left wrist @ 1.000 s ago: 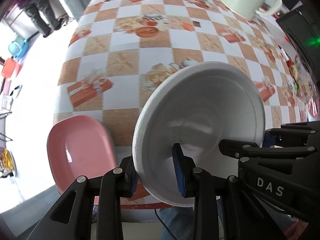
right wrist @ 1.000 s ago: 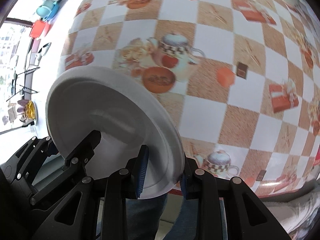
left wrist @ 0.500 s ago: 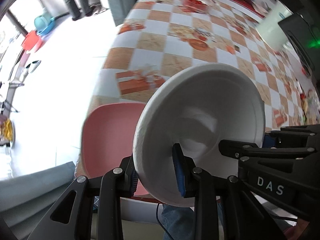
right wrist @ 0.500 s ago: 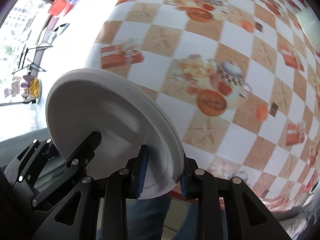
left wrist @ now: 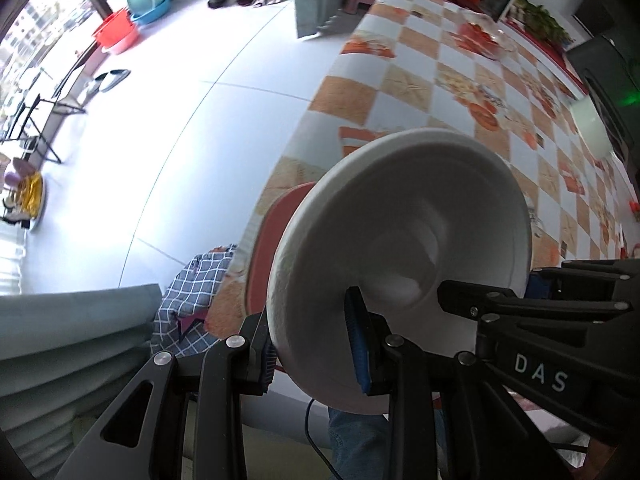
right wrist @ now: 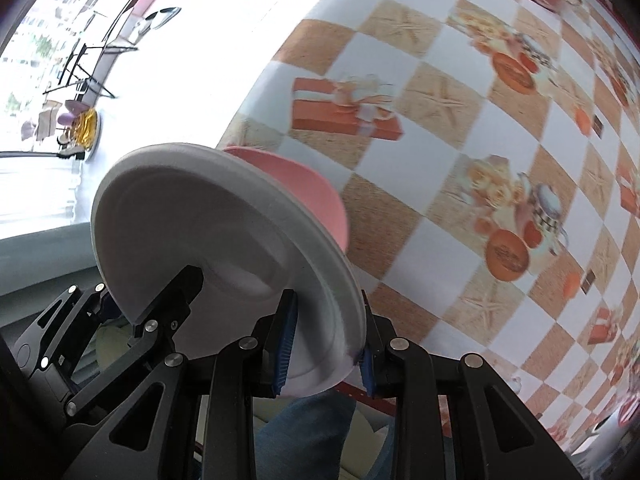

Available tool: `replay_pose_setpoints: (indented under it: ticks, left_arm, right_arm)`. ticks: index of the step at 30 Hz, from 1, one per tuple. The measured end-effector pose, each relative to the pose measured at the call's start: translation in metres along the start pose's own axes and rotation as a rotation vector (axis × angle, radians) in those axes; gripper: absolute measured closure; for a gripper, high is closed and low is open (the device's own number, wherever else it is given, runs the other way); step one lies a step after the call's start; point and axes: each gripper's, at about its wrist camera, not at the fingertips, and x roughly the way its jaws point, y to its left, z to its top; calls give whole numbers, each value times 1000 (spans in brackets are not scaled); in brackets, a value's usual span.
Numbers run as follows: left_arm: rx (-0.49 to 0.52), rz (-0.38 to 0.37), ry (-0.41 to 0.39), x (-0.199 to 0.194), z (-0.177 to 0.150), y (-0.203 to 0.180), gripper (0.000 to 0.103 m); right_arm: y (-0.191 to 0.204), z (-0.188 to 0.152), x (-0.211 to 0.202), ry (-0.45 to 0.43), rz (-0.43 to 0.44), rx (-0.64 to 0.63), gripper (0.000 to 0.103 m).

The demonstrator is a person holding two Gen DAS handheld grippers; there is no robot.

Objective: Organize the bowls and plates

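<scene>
Both grippers grip the same white bowl. In the left wrist view my left gripper (left wrist: 312,344) is shut on the near rim of the white bowl (left wrist: 400,240), whose hollow faces the camera. In the right wrist view my right gripper (right wrist: 324,340) is shut on the opposite rim of the white bowl (right wrist: 208,232), seen from its underside. A pink plate (left wrist: 276,236) lies at the table's near left corner, mostly hidden behind the bowl; it also shows in the right wrist view (right wrist: 304,192). The bowl is held tilted above it.
The table carries a checkered orange and white cloth (right wrist: 460,120). A white mug (left wrist: 592,128) and a glass dish with red contents (left wrist: 480,36) stand farther back. The table's left edge drops to a pale floor (left wrist: 180,100). A person's checked shirt (left wrist: 192,292) is below the table edge.
Both grippers have carried the white bowl left toward the table's near left corner. The pink plate has gone from beside the bowl to behind it.
</scene>
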Motion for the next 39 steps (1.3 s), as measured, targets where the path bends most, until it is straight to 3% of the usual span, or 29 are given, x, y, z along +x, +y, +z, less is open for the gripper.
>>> replay_pose_setpoints:
  ticks: [27, 30, 33, 34, 35, 36, 39]
  left_arm:
    - [-59, 9, 54, 30, -1, 23, 70]
    - [-57, 28, 44, 29, 0, 24, 62]
    - [-67, 68, 23, 26, 0, 27, 44]
    - [-67, 75, 17, 24, 0, 27, 39]
    - [-66, 85, 14, 23, 0, 28, 35]
    - [-66, 97, 12, 22, 0, 28, 34]
    - [-77, 102, -9, 16, 0, 33, 30]
  right_arm:
    - [39, 33, 43, 59, -46, -43, 72]
    - [42, 36, 41, 55, -50, -51, 72]
    - [41, 37, 38, 47, -50, -47, 71]
    - [40, 36, 37, 42, -53, -47, 70]
    - [40, 35, 36, 35, -60, -48, 64]
    - [39, 35, 33, 21, -71, -49, 52]
    - [36, 33, 24, -10, -56, -42, 36]
